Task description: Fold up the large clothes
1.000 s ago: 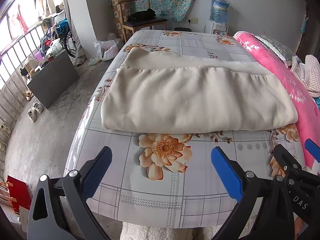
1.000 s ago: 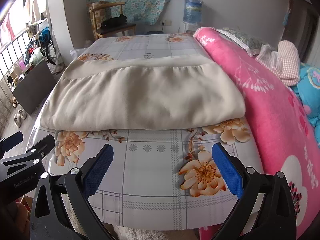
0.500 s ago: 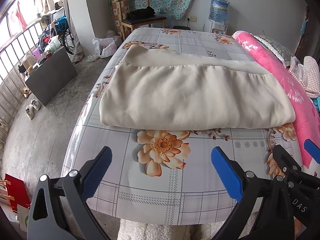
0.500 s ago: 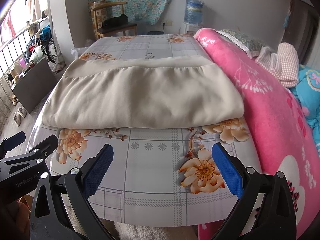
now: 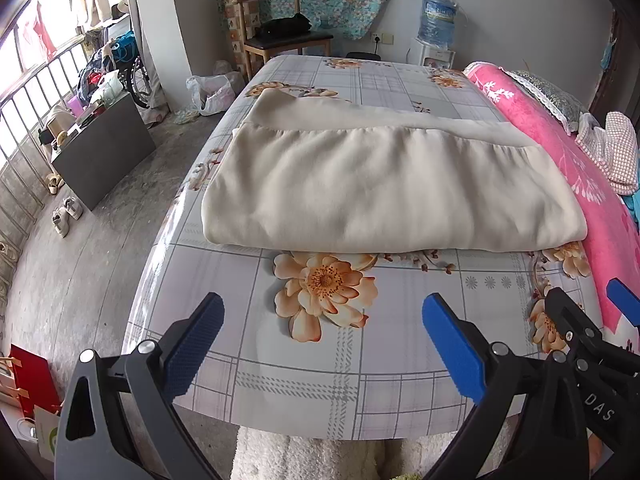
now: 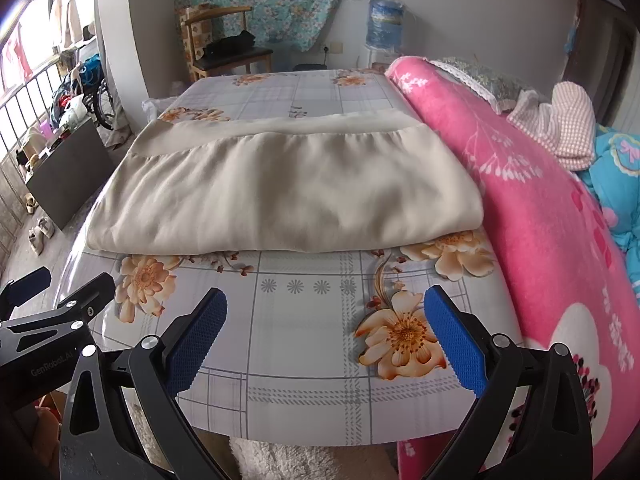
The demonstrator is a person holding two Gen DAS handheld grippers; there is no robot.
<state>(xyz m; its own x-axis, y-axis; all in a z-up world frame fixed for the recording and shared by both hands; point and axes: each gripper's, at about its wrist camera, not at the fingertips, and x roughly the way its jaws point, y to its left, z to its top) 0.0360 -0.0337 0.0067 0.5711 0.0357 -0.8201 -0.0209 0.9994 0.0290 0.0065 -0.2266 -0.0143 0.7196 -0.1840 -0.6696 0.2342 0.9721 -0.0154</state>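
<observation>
- Bed (image 5: 360, 392) with floral checked sheet fills both views, under and ahead of both sets of fingers.
- Pink blanket (image 6: 560, 240) runs along the bed's right side, right of the right fingers.
- Cream garment (image 5: 380, 188), folded into a wide rectangle, lies flat on the bed well ahead of both grippers; near folded edge faces the fingers, a flatter band along the far edge. Nothing touches it.
- Left gripper (image 5: 323, 344): blue-padded fingers (image 5: 196, 344) spread wide, released, holding nothing, hovering over the sheet at the bed's near end, apart from the garment. An orange printed flower (image 5: 324, 292) on the sheet shows between and just ahead of them.
- Right gripper (image 6: 325, 340): fingers (image 6: 454, 340) spread wide too, empty, over the near end of the bed close to the pink blanket; garment well ahead.
- The two grippers sit side by side; each shows at the edge of the other's view.
- Wooden chair (image 5: 280, 28) and water jug (image 5: 440, 20) stand far beyond the fingers against the back wall.
</observation>
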